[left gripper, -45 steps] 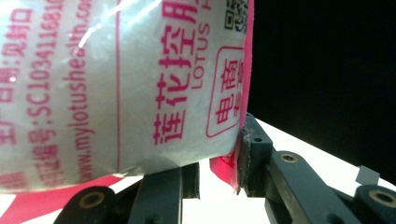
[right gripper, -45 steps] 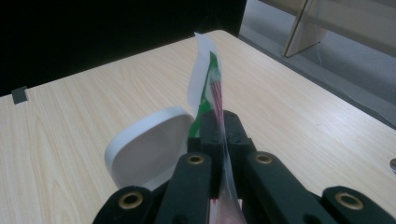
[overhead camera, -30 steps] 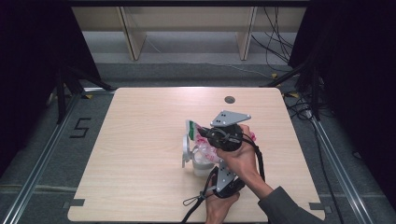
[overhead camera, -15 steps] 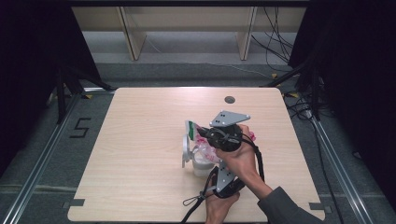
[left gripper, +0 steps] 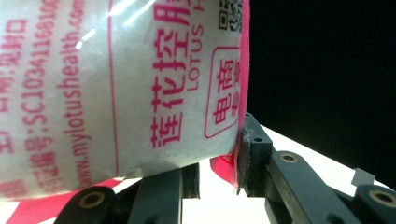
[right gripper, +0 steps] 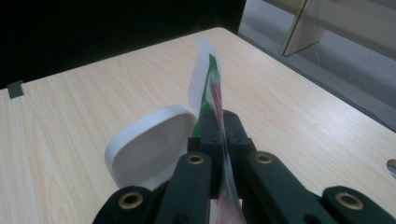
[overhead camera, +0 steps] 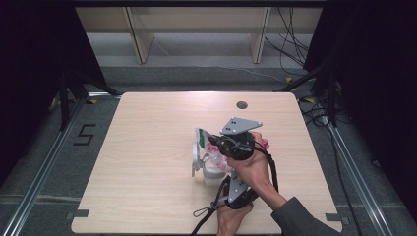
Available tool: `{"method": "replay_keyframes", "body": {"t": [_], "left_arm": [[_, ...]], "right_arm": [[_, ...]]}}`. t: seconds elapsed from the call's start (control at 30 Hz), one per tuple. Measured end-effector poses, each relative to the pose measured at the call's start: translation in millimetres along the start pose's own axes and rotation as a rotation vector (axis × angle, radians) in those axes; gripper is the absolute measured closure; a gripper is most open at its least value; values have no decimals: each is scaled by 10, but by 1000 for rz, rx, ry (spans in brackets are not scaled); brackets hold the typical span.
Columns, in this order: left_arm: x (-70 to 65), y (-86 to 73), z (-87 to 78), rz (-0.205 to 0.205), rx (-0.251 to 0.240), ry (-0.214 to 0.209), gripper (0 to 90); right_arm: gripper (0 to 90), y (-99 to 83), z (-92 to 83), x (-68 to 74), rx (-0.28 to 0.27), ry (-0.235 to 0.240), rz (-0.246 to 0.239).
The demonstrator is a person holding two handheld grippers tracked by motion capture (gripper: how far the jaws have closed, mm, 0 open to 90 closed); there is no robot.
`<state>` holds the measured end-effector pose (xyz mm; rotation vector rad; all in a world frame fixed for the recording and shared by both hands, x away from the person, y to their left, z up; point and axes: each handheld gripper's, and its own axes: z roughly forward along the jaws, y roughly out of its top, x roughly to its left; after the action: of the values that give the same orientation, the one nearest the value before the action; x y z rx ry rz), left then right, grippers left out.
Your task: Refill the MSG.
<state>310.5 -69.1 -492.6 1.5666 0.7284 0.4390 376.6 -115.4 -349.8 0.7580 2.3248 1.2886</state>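
Near the middle of the table (overhead camera: 147,147), a little toward its near right, a pink-printed plastic bag (left gripper: 116,84) of white powder is held above a white container (overhead camera: 211,172) with its hinged lid (right gripper: 149,147) swung open to the left; the left gripper (overhead camera: 238,194) comes up from the near edge and its jaws clench the lower part of the bag, the pink seam pressed against one pad in the left gripper view; the right gripper (right gripper: 218,126), just beyond it with a grey three-cornered plate (overhead camera: 240,126) on top, has its jaws clamped tight on the bag's thin top edge, where a green and white strip (right gripper: 205,79) stands upright above the fingertips; a small dark hole (overhead camera: 241,104) sits far off near the table's far edge; grey floor and black cables (overhead camera: 295,44) lie beyond.
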Motion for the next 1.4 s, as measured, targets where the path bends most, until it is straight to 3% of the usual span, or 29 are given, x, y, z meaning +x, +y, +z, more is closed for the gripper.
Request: {"method": "replay_keyframes", "body": {"t": [0.3,0.4,0.5,0.6,0.7,0.73,1.07,1.4], "left_arm": [[16,4,-14,5,2,4,729],[9,-3,-2,1,-1,5,728],[24,3,-17,7,4,6,729],[23,-2,-9,3,2,7,729],[29,1,-18,4,4,9,729],[23,-5,-12,4,4,9,729],[21,1,-16,3,2,9,729],[17,9,-18,5,-2,11,729]], "right_arm": [[900,11,-5,-23,-20,10,-5],[900,4,8,2,1,5,2],[900,8,11,-21,-30,6,6],[900,8,26,1,1,11,-11],[900,15,24,-20,-22,11,-2],[900,14,30,-21,-22,7,-16],[900,14,25,2,0,5,4],[900,21,26,1,-14,13,1]]}}
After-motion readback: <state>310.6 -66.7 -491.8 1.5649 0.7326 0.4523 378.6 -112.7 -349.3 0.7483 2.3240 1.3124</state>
